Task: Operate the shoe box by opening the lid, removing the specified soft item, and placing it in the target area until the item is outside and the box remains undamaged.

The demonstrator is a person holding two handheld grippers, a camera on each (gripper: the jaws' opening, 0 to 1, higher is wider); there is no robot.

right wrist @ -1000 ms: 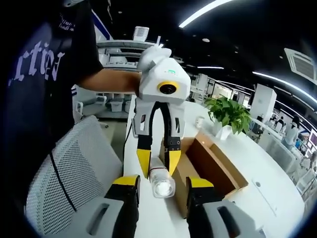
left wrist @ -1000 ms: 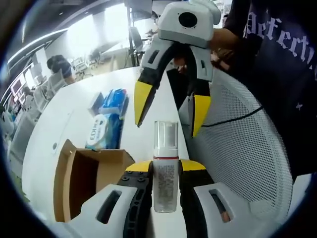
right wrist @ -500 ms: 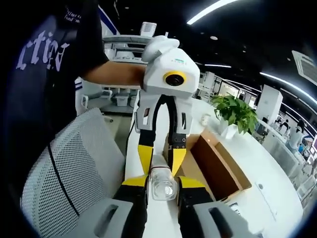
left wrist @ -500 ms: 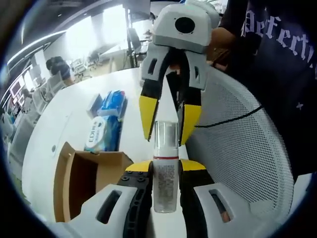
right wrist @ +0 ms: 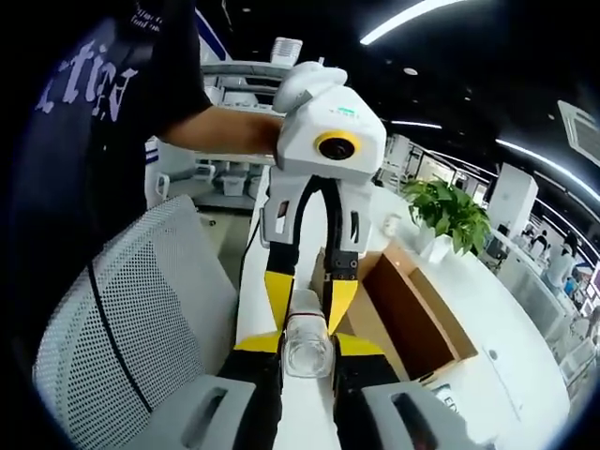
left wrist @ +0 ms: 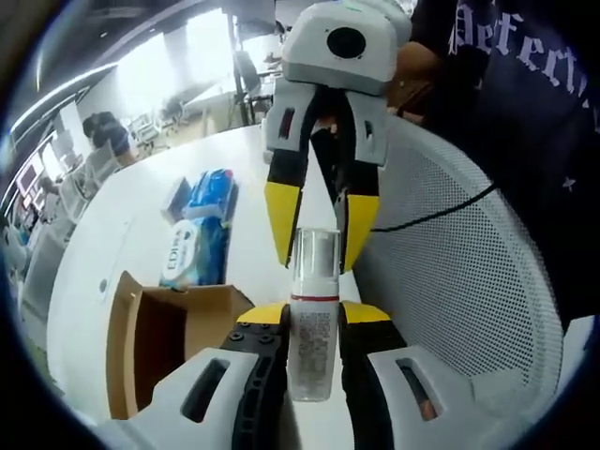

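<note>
Clear plastic, the bottle (left wrist: 313, 323) is being pinched at its body by the left tongs (left wrist: 312, 314) while the right tongs (left wrist: 321, 228) are closing their yellow tips on its transparent cap; from the right gripper view the same bottle (right wrist: 307, 346) is sitting clamped between the right tongs (right wrist: 307, 343) with the left tongs (right wrist: 310, 298) gripping it just behind. Beside it, the brown shoe box (left wrist: 155, 337) is lying open on the white worktop (left wrist: 122, 234), near blue packets (left wrist: 199, 230), with a mesh chair (left wrist: 450, 281) alongside.
</note>
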